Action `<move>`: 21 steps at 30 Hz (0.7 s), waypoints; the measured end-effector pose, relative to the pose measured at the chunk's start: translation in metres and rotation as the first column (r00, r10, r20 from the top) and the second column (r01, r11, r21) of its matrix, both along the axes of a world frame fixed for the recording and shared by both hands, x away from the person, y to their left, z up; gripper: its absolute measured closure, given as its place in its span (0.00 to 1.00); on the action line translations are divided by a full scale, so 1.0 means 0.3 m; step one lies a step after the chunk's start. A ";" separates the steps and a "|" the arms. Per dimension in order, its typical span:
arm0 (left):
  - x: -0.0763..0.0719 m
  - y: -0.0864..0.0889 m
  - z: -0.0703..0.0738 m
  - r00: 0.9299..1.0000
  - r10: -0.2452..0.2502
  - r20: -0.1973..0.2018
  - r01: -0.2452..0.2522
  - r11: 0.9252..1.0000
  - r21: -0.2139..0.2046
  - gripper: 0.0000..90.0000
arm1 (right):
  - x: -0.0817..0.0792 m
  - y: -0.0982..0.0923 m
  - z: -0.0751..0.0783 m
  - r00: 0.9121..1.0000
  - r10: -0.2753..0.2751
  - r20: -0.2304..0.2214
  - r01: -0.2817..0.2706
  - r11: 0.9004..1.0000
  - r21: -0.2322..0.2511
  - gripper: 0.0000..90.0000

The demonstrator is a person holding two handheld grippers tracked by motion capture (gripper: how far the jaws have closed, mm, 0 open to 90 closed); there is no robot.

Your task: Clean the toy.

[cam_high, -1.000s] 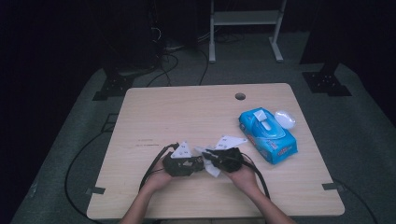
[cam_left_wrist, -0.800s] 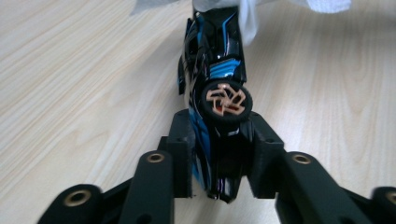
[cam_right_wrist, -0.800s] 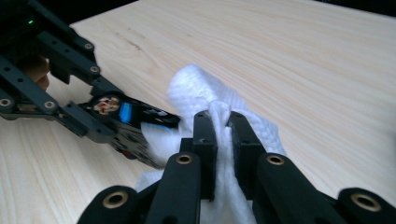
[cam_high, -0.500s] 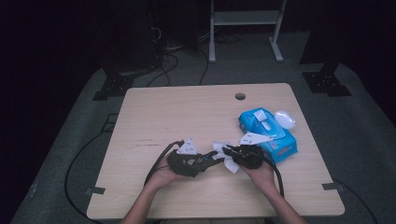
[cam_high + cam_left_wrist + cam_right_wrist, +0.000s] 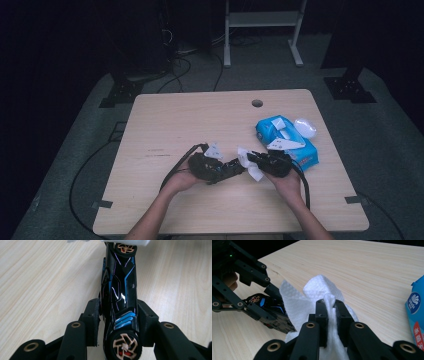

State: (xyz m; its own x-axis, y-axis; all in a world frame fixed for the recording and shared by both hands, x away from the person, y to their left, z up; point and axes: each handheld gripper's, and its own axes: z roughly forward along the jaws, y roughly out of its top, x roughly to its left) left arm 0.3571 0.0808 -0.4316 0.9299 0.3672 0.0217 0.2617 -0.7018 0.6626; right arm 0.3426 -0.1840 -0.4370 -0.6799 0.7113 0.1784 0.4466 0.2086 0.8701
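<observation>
The toy car sits low over the near middle of the table in the high view, clamped in our left gripper, while our right gripper presses a pinched white wipe to its nose. In the left gripper view the jaws, which have just been closing, grip the glossy body by its flanks, so we judge a hard rub could twist it loose. In the right gripper view the shut jaws hold only a twist of wipe, which could tear or slip out.
</observation>
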 end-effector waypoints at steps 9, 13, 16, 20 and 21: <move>-0.019 0.069 0.021 1.000 -0.004 0.011 0.004 0.999 0.032 0.71 | -0.005 0.010 -0.003 1.000 0.000 0.003 0.000 1.000 0.004 0.92; -0.006 0.008 0.039 1.000 -0.020 -0.006 0.020 0.999 0.032 0.56 | -0.004 0.001 -0.008 1.000 -0.016 0.000 0.016 1.000 0.015 0.92; 0.003 -0.023 0.045 0.999 -0.031 -0.005 0.032 0.998 0.052 0.51 | -0.005 -0.008 -0.006 1.000 -0.023 0.001 0.023 1.000 0.021 0.92; 0.036 -0.097 0.031 1.000 -0.023 -0.021 0.025 0.993 0.114 0.47 | -0.001 -0.021 -0.005 0.999 -0.044 -0.005 0.044 0.998 0.046 0.92; 0.041 -0.108 0.028 1.000 -0.018 -0.024 0.021 0.991 0.132 0.47 | 0.003 -0.023 -0.007 0.999 -0.041 -0.007 0.041 0.998 0.051 0.92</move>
State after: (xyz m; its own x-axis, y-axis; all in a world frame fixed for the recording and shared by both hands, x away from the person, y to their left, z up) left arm 0.3693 0.0484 -0.4233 0.9377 0.3443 0.0473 0.2612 -0.7880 0.5575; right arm 0.3434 -0.1908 -0.4391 -0.6489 0.7285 0.2195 0.4594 0.1452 0.8763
